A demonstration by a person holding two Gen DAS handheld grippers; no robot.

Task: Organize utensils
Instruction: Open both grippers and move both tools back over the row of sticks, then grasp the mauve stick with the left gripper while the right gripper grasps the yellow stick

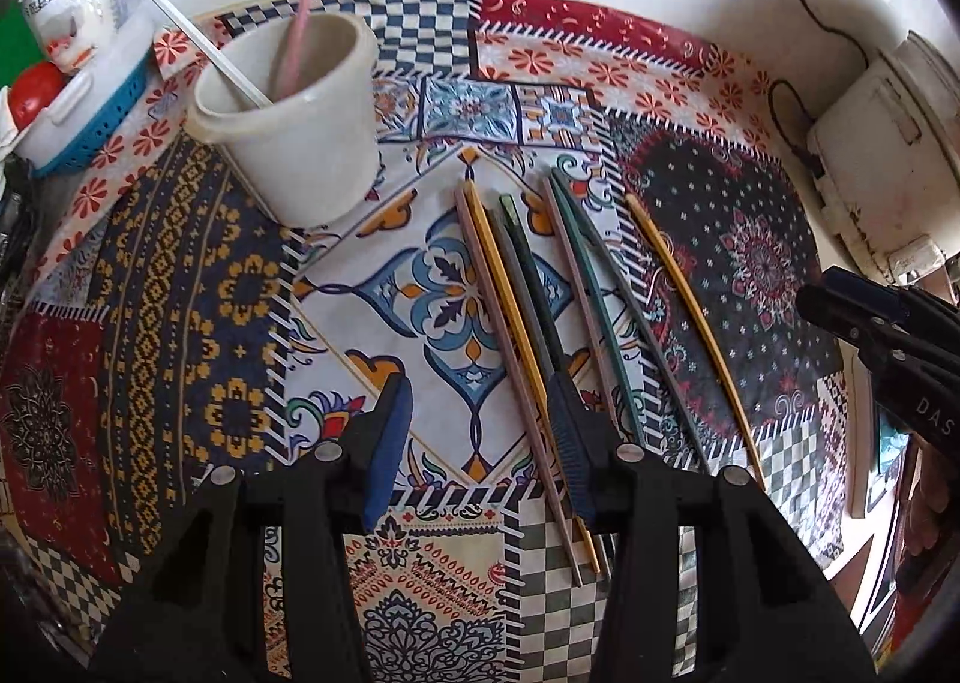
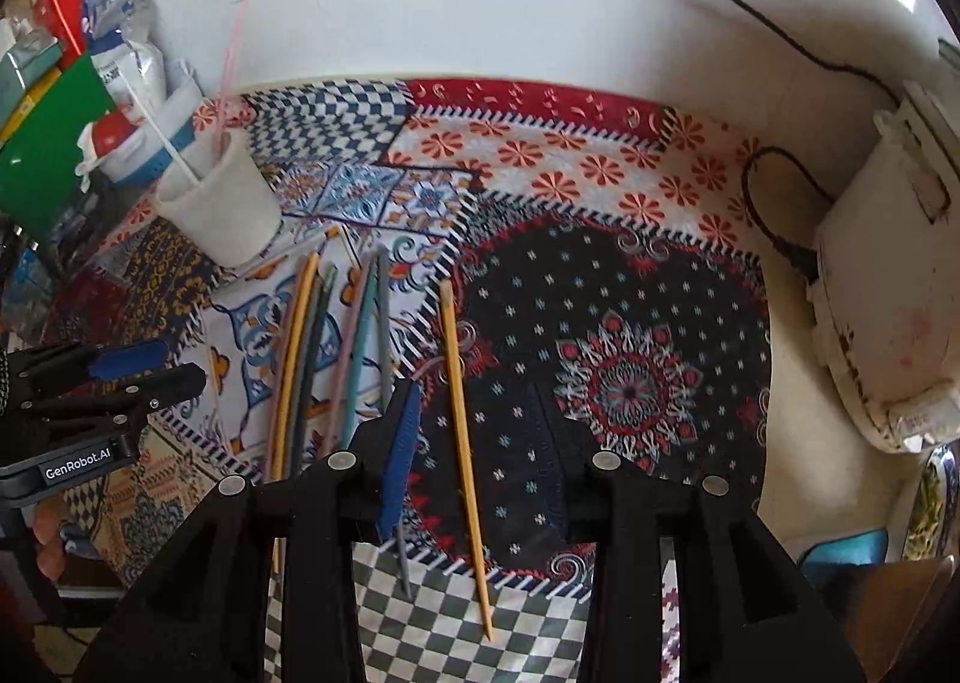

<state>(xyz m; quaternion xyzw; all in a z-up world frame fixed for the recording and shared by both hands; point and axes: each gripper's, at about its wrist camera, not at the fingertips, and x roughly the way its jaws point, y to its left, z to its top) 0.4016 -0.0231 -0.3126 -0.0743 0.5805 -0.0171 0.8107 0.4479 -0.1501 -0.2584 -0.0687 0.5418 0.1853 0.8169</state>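
A cream cup (image 1: 300, 125) stands on the patterned tablecloth and holds a pink chopstick (image 1: 306, 5) and a white one (image 1: 180, 17). It also shows in the right wrist view (image 2: 219, 203). Several coloured chopsticks (image 1: 528, 323) lie side by side on the cloth. A lone yellow chopstick (image 2: 462, 437) lies to their right. My left gripper (image 1: 480, 443) is open above the near ends of the bundle. My right gripper (image 2: 480, 455) is open, with the yellow chopstick between its fingers.
A blue basket (image 1: 90, 125) with packets and a red item stands at the far left. A white appliance (image 2: 888, 287) with a black cord sits at the right by the wall. A blue cloth (image 2: 846, 554) lies at the right table edge.
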